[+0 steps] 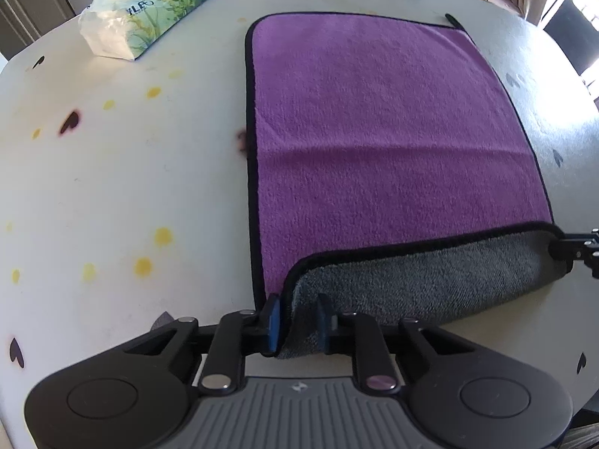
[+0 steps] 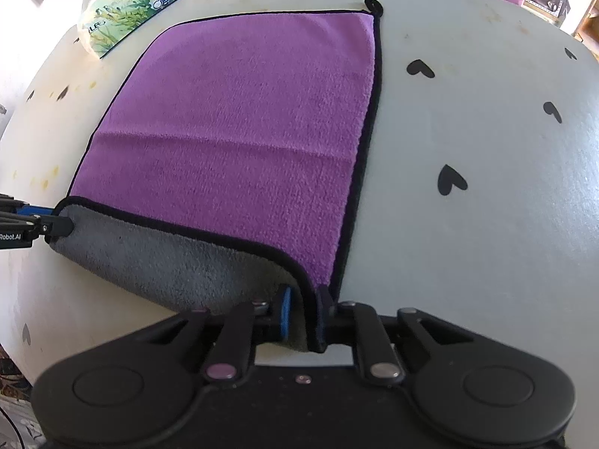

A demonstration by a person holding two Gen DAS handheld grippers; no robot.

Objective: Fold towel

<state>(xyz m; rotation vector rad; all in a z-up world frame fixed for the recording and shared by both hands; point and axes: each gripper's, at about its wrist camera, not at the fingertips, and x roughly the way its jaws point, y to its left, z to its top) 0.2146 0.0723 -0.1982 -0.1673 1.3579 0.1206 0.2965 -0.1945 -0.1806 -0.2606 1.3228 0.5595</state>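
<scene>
On tabletop (image 1: 112, 194): purple towel (image 1: 374, 131) spread flat, near edge curled up showing grey underside, left tool (image 1: 295, 321) and right tool (image 2: 303, 318) each clenched on a near corner.

Legible markings: "Robot.AI" in white on the left gripper (image 2: 56, 224) body; partial letters "LEO" on the floral tissue pack (image 1: 149, 3); remaining print unreadable.

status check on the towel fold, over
Left claw and right claw each shut on a near corner of the towel. Near edge lifted, grey underside showing. Tissue pack far left, clear of fold path.
</scene>
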